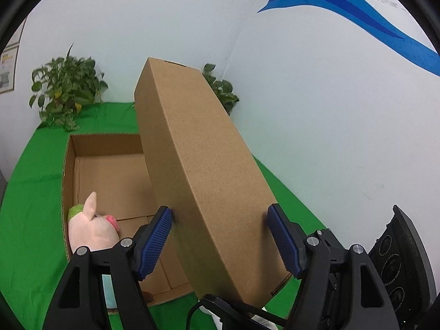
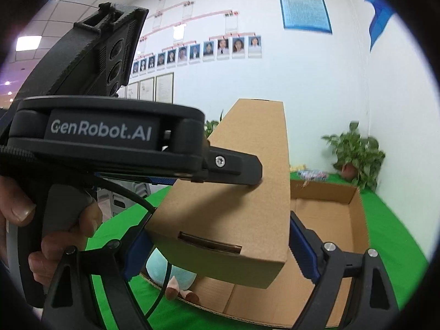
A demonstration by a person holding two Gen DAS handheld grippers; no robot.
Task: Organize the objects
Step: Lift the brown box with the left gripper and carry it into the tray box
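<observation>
A long brown cardboard box lid (image 1: 203, 170) is held tilted above an open cardboard box (image 1: 110, 165) on the green cloth. My left gripper (image 1: 220, 236) is shut on the lid, its blue pads (image 1: 155, 240) pressed on the lid's two long sides. My right gripper (image 2: 220, 247) grips the lid (image 2: 247, 192) at its near end, pads (image 2: 302, 250) on both sides. The left gripper body (image 2: 110, 137) shows in the right wrist view, touching the lid's top. A pink pig plush (image 1: 92, 227) lies in the box's near left corner. A light blue plush (image 2: 167, 271) shows under the lid.
Potted plants (image 1: 66, 90) stand at the back of the green cloth (image 1: 30, 192), one also at the back right (image 2: 357, 151). White walls close in behind and to the right. Small colourful packets (image 2: 312, 174) lie behind the box (image 2: 330, 220).
</observation>
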